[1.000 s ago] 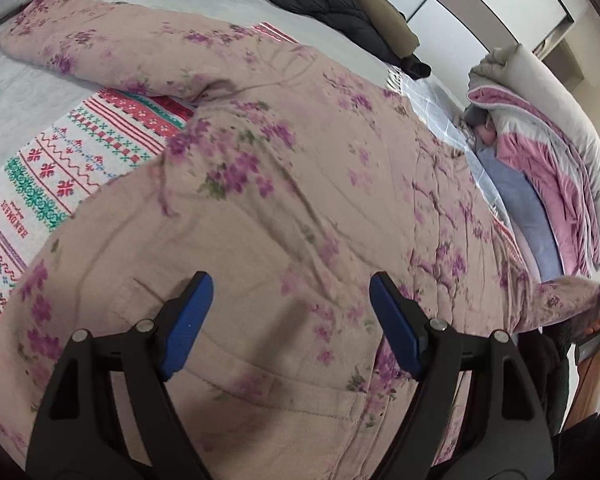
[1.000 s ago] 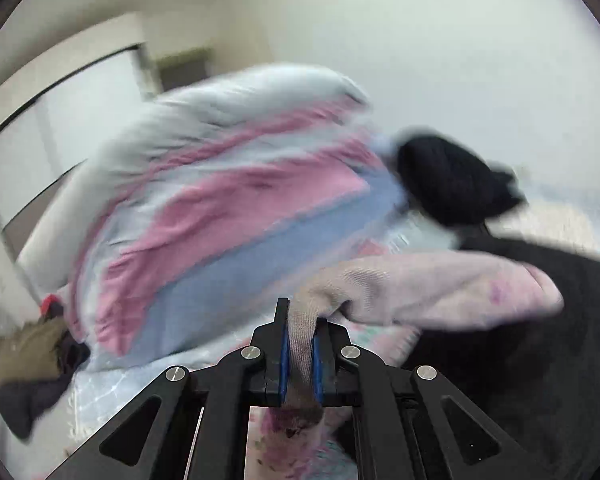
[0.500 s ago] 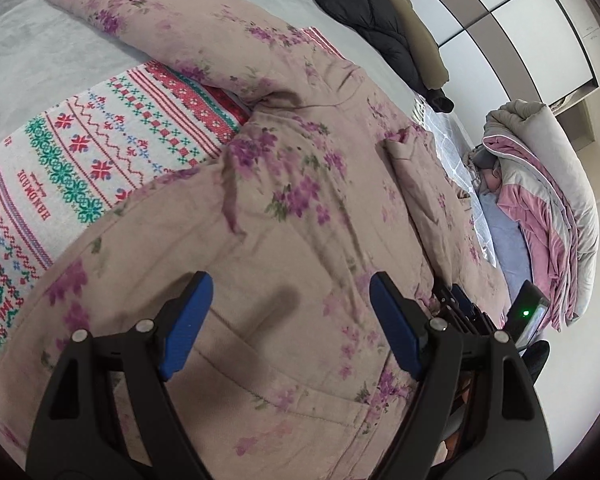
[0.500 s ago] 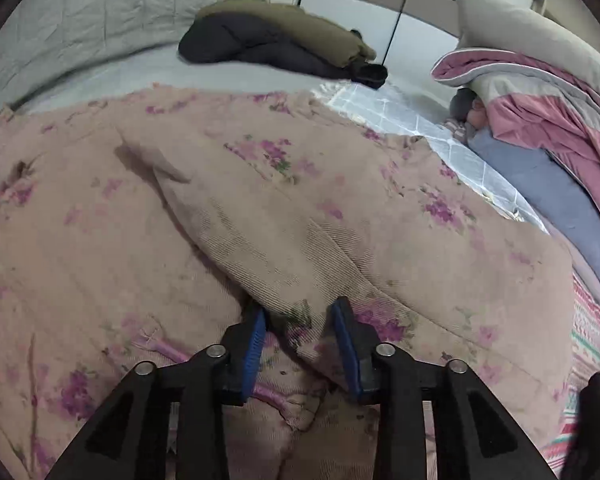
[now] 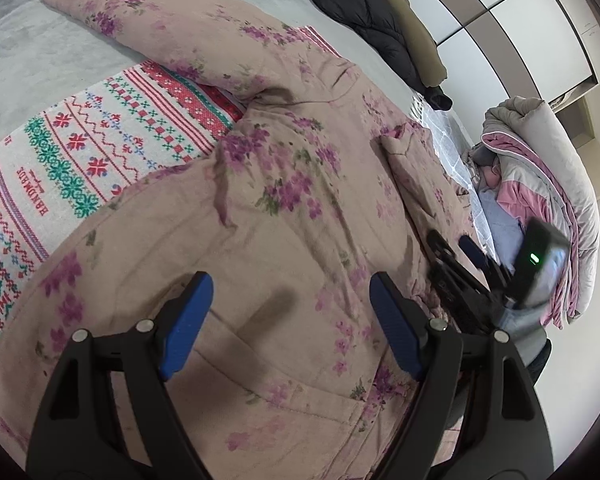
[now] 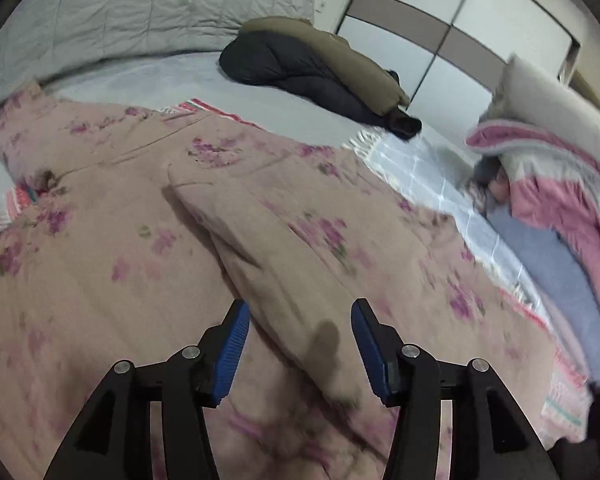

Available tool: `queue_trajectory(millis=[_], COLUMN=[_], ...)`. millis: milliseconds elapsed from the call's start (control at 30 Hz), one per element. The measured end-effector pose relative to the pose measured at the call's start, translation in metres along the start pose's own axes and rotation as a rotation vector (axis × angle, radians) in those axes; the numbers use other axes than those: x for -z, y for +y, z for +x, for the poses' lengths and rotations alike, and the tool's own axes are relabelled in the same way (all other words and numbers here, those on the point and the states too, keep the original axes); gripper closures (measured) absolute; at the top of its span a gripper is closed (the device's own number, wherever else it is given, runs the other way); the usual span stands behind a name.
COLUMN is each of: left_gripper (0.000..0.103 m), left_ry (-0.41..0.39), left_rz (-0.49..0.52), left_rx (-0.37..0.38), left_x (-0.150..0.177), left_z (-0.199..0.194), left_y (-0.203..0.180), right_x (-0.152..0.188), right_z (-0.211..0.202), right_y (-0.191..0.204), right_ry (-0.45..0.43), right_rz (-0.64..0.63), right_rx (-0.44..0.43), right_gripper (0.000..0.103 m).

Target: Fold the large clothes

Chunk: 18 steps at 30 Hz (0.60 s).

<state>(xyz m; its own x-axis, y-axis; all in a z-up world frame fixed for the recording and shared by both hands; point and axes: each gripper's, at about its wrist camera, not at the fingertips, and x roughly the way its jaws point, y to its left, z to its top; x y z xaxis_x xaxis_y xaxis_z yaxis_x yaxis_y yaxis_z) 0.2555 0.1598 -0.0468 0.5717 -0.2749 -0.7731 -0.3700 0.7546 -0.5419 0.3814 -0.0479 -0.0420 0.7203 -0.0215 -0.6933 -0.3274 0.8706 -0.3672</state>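
Observation:
A pink floral padded coat point(image 5: 292, 184) lies spread on the bed. Its right sleeve point(image 6: 260, 232) is folded across the body, and the sleeve point(image 5: 412, 176) also shows in the left wrist view. My right gripper point(image 6: 300, 354) hovers just over the sleeve's end. Its jaws are opening, and the blue pads stand clear of the cloth on both sides. My left gripper point(image 5: 290, 320) is open above the coat's lower front, near a pocket seam, and holds nothing. The right gripper point(image 5: 452, 240) also appears at the coat's right edge in the left wrist view. The other sleeve point(image 5: 112, 12) stretches out to the far left.
A red, green and white knitted blanket point(image 5: 80, 152) lies under the coat on the grey bed sheet point(image 5: 28, 64). A black and olive jacket point(image 6: 312, 68) lies at the back. A folded pink and grey quilt point(image 6: 552, 168) is piled at the right, with wardrobe doors point(image 6: 440, 28) behind it.
The right gripper carried the sleeve from out at the side over onto the coat's body, then let it go and its jaws spread apart. The left gripper stayed open, shifting slightly.

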Motion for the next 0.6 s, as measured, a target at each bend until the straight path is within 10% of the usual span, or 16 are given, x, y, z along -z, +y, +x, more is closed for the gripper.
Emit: queue_trajectory(millis=[100,200,467,600], left_gripper=[0.022,0.022,0.022,0.022], left_ry=[0.021,0.024,0.016,0.031], left_rz=[-0.007,-0.022,-0.052,-0.070], left_rx=[0.010,0.008,0.020,0.026], left_x=[-0.002,-0.004,-0.004,-0.003], left_z=[0.003,0.004,-0.003,0.000], left_y=[0.003,0.007,0.011,0.014], right_x=[-0.011,-0.016,-0.002,0.018], right_z=[0.028,0.038,-0.057,-0.048], right_y=[0.040,0.048,0.046,0.079], right_ry=[0.045,0.045,-0.260,-0.167], right_rz=[-0.137,-0.138,-0.031,-0.124], right_rx=[0.022,0.073,-0.078,-0.187], right_gripper=[0.050,0.094,0.101,0.101])
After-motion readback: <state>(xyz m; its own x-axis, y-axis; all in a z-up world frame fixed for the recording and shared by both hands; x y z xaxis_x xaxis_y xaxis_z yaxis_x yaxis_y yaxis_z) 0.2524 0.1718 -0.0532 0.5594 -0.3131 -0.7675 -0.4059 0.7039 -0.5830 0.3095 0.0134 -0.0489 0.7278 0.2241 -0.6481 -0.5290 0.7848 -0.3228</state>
